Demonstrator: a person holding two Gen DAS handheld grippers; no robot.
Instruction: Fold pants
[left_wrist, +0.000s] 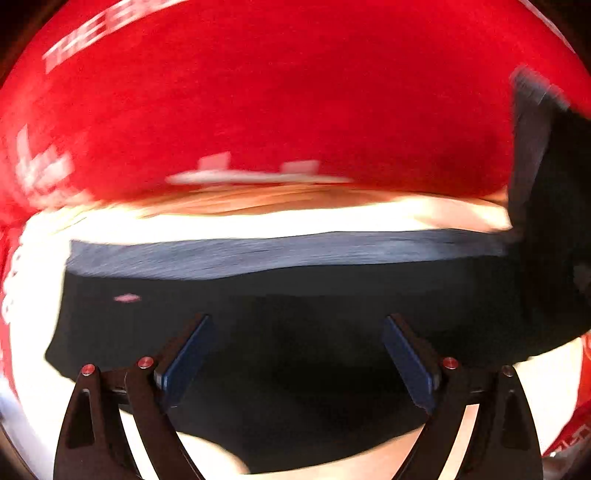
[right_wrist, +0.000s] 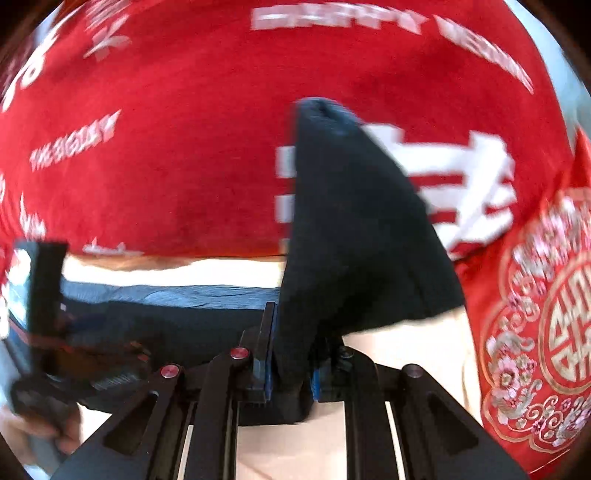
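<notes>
The dark pants are seen spread across a pale surface, directly ahead of and beneath the left gripper, whose fingers are held wide apart with nothing between the blue pads; the cloth passes below the gap and no contact with either pad can be made out. A lighter, bluish band of the garment is shown just beyond the fingertips, running from side to side, and a raised part of the fabric is seen at the far right of that view. In the right wrist view, the right gripper is closed on a fold of the pants, the cloth being pinched between the two pads and rising from them as a tall dark peak ahead of the fingers. The rest of the garment is laid out to the left of these fingers, where the other gripper's body is partly shown. A red cloth with white lettering is seen beyond both pairs of fingers, and a red patterned fabric is to the right of the right fingers. Both views are blurred.
</notes>
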